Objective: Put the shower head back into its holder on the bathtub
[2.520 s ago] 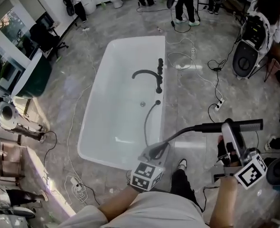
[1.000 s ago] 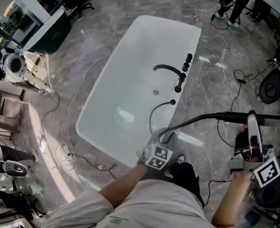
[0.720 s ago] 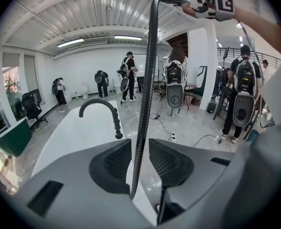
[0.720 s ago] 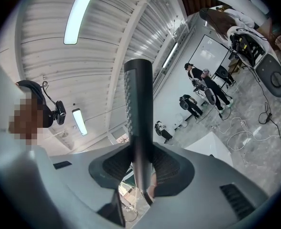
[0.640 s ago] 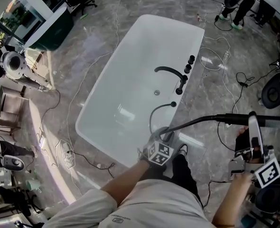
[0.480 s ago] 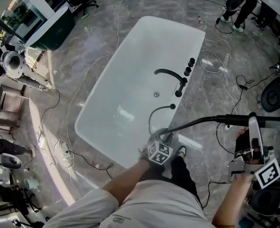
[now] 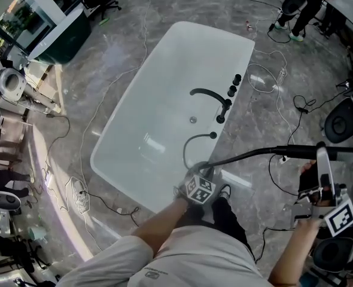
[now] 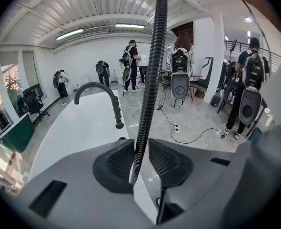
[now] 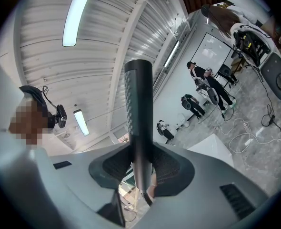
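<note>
The white bathtub has a black spout and black knobs on its right rim. A black ribbed hose runs from a fitting on the rim, loops down, then stretches right. My left gripper is shut on the hose near the tub's near end. My right gripper is shut on the dark stick shower head, which is held level out over the floor at the right. The shower head points up at the ceiling in the right gripper view.
Cables lie on the grey marble floor around the tub. Black equipment stands at the right. People stand at the far end of the room. The person's shoe is beside the tub's near corner.
The view has swung so the tub sits diagonally. Both grippers keep their holds. In the last half second the scene has slid a little left.
</note>
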`<state>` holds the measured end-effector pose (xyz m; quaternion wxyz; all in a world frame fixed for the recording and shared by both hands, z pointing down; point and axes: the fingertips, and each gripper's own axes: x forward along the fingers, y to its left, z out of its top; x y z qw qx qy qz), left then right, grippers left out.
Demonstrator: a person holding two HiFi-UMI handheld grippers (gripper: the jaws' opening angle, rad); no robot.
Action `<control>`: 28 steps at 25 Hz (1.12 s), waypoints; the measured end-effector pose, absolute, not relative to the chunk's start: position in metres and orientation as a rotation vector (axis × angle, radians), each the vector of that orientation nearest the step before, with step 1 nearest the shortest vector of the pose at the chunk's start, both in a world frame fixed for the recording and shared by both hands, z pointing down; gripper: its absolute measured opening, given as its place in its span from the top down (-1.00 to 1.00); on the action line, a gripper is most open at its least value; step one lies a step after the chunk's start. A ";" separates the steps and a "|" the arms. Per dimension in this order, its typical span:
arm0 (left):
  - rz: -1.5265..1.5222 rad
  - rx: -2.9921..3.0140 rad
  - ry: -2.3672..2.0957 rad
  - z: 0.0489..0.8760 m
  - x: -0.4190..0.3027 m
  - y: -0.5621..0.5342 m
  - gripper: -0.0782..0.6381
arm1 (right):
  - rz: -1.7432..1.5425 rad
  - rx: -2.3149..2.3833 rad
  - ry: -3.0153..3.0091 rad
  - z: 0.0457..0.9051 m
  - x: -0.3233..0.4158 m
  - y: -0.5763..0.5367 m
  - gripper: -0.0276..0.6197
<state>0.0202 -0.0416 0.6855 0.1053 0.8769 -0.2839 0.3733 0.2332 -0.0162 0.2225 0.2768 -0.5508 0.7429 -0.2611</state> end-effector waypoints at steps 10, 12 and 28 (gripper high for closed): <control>1.024 2.485 -0.896 0.680 -0.006 -0.052 0.61 | -0.688 -1.589 1.931 0.246 0.266 -0.012 0.48; 1.002 2.482 -0.926 0.671 -0.018 -0.052 0.61 | -0.689 -1.614 1.915 0.249 0.274 -0.009 0.48; 0.627 2.600 -1.247 0.521 -0.050 -0.110 0.61 | -0.698 -2.018 1.866 0.299 0.331 -0.009 0.48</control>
